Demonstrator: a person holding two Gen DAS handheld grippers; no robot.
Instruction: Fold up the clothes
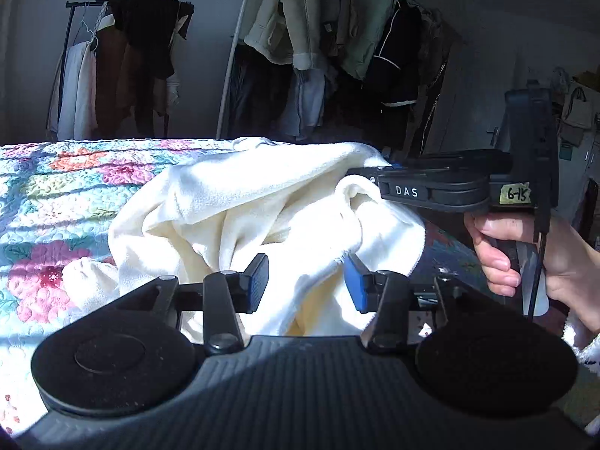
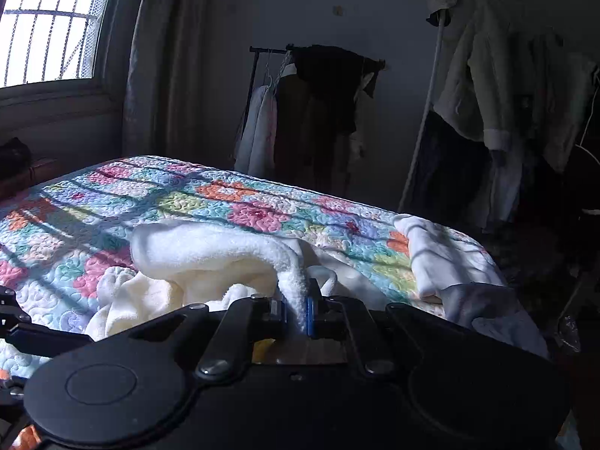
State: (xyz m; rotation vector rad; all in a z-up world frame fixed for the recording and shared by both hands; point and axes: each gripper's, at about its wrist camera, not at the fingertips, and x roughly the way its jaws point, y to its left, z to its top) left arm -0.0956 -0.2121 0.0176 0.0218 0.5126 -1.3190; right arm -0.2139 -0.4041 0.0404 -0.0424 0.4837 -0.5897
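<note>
A cream fleece garment lies bunched on the floral quilt of the bed. My left gripper is open, its blue pads on either side of a hanging fold of the garment. My right gripper is shut on an edge of the same cream garment, which rises in an arch from its pads. In the left wrist view the right gripper comes in from the right, held by a hand, and pinches the garment's upper right edge.
A folded white and grey cloth lies at the quilt's right corner. Two clothes racks full of hanging clothes stand behind the bed. A barred window and curtain are at the left.
</note>
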